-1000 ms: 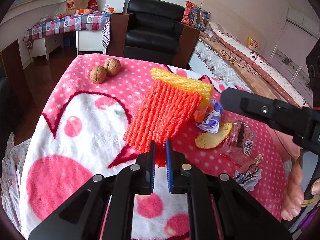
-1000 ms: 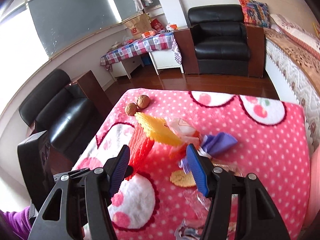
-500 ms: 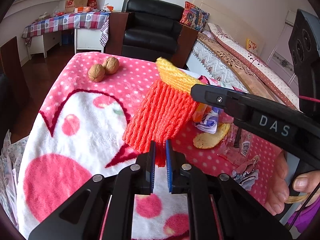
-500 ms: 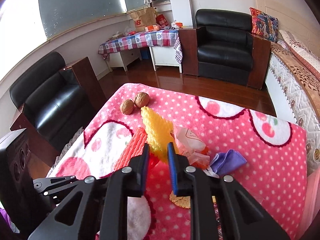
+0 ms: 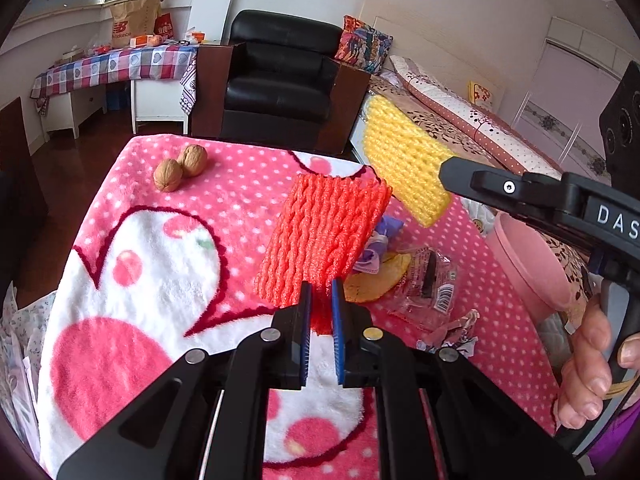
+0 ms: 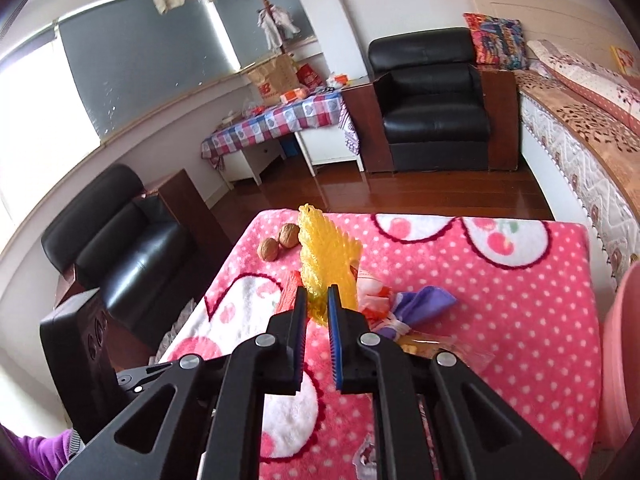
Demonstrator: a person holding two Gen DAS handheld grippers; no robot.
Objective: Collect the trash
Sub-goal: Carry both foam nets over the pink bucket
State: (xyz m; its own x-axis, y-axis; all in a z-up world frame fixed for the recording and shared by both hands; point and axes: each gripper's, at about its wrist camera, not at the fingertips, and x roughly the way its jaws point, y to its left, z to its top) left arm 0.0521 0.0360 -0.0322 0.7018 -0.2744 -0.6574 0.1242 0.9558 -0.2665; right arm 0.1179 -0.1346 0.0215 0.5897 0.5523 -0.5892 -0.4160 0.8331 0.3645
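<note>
Each tool pinches a foam net: the left tool (image 5: 319, 308) grips the orange net (image 5: 324, 236), the right tool (image 6: 317, 312) lifts the yellow net (image 6: 326, 264) off the counter (image 6: 500, 300). Next, probably carrying both to the pink bin (image 5: 532, 260).

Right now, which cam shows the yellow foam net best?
Left wrist. The yellow foam net shows broadside, lifted off the pink blanket and pinched by the right gripper. Right wrist sees it only edge-on between its own fingers.
</note>
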